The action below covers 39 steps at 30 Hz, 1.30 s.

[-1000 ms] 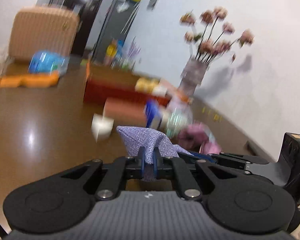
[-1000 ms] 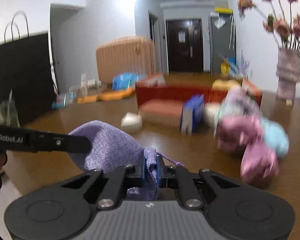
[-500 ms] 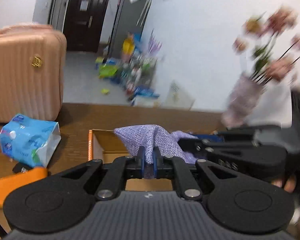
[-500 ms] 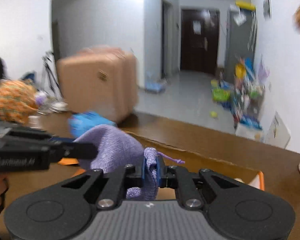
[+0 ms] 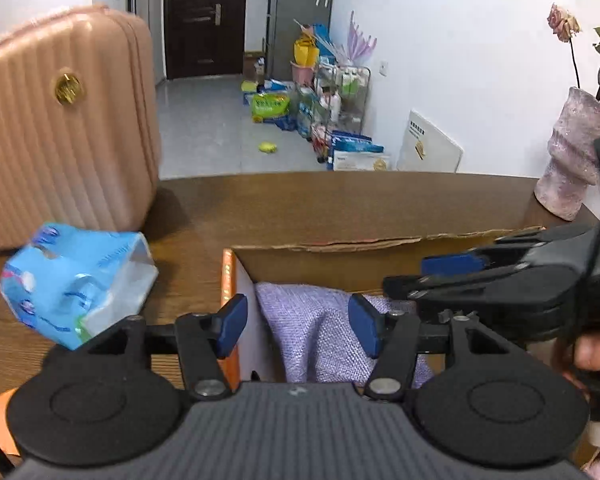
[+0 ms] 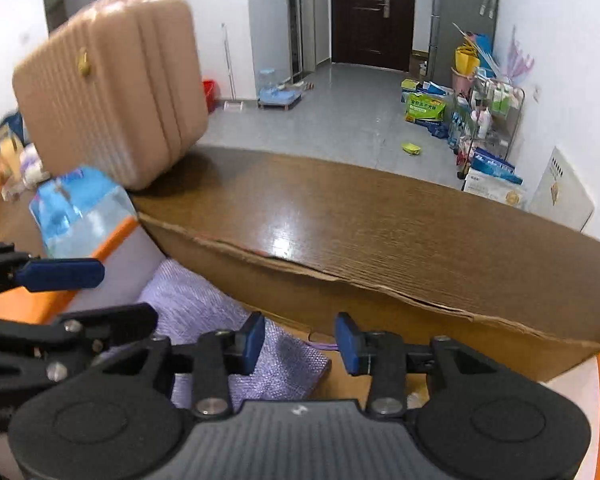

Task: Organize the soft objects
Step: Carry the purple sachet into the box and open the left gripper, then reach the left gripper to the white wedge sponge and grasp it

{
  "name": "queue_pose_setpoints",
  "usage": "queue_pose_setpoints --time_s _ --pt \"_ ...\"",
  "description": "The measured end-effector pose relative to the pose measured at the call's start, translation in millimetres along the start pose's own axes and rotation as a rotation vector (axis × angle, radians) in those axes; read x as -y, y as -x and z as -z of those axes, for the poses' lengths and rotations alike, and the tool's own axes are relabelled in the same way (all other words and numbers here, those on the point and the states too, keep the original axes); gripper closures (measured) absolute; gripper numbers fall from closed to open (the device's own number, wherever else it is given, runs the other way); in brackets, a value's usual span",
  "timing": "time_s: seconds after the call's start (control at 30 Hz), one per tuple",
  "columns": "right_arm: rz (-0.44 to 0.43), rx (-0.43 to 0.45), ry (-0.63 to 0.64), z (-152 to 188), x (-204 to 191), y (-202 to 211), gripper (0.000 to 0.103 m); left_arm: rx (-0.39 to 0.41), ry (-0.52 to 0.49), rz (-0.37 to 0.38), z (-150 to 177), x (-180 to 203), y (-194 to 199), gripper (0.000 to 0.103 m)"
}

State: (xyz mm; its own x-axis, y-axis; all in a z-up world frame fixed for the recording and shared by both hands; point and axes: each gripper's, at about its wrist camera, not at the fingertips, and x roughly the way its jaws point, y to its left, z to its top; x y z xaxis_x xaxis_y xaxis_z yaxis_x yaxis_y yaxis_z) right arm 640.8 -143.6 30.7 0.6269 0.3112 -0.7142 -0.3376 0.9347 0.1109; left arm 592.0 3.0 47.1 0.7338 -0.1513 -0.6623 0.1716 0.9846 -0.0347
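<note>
A purple woven cloth pouch (image 5: pixel 320 332) lies inside an open cardboard box (image 5: pixel 340 258) with orange-edged sides; it also shows in the right wrist view (image 6: pixel 204 320). My left gripper (image 5: pixel 300 324) is open above the box's left end, its blue pads either side of the pouch but apart from it. My right gripper (image 6: pixel 300 344) is open over the box, with the pouch below and to its left. Each gripper appears in the other's view: the right one (image 5: pixel 452 276), the left one (image 6: pixel 60 292).
The box (image 6: pixel 380 292) sits on a brown wooden table (image 6: pixel 360 208). A blue tissue pack (image 5: pixel 80 280) lies left of the box, a pink suitcase (image 5: pixel 60 120) behind it. A pinkish vase (image 5: pixel 576 160) with flowers stands at the far right.
Both grippers carried the pouch over the box and down, then opened. The pouch left both grips and now lies in the box.
</note>
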Motion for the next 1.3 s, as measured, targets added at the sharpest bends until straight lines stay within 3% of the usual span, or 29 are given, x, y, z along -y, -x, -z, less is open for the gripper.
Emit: queue_pose_setpoints --time_s 0.13,0.23,0.27,0.37,0.5,0.6,0.77,0.87,1.07,1.17,1.3 --pt "-0.006 0.076 -0.009 1.7 5.3 62.0 0.062 0.058 -0.030 -0.024 2.6 7.3 47.5 0.043" --pt "-0.030 0.173 -0.020 16.4 7.6 130.4 0.048 0.136 -0.018 -0.028 17.2 8.3 101.7 0.032" --pt "-0.040 0.207 -0.025 28.9 8.1 156.1 0.043 0.167 -0.016 -0.026 27.9 9.0 123.4 0.027" --pt "-0.075 0.262 -0.038 69.5 10.1 212.4 0.042 0.239 -0.036 -0.038 62.1 13.7 172.7 0.023" --pt "-0.123 0.323 -0.035 141.8 4.5 274.6 0.038 0.270 -0.046 -0.029 111.5 21.2 219.6 0.020" --pt "-0.104 0.358 0.000 189.7 -5.5 303.5 0.035 0.291 -0.046 -0.024 144.3 29.3 245.3 0.017" --pt "-0.003 0.389 0.066 256.7 -27.2 322.7 0.029 0.307 -0.058 -0.052 180.4 37.8 265.9 0.010" --pt "0.008 0.401 0.067 278.9 -36.3 319.3 0.029 0.295 -0.056 -0.049 189.8 39.7 272.1 0.010" --pt "0.008 0.371 0.010 297.6 -36.9 314.9 0.029 0.310 -0.009 -0.009 207.1 41.4 282.1 0.007" --pt "-0.006 0.398 0.003 306.8 -38.4 314.9 0.029 0.275 -0.019 -0.031 212.8 48.2 276.4 0.007" --pt "-0.017 0.375 -0.042 318.7 -33.2 309.7 0.030 0.253 -0.037 -0.007 230.7 60.8 267.4 0.007"
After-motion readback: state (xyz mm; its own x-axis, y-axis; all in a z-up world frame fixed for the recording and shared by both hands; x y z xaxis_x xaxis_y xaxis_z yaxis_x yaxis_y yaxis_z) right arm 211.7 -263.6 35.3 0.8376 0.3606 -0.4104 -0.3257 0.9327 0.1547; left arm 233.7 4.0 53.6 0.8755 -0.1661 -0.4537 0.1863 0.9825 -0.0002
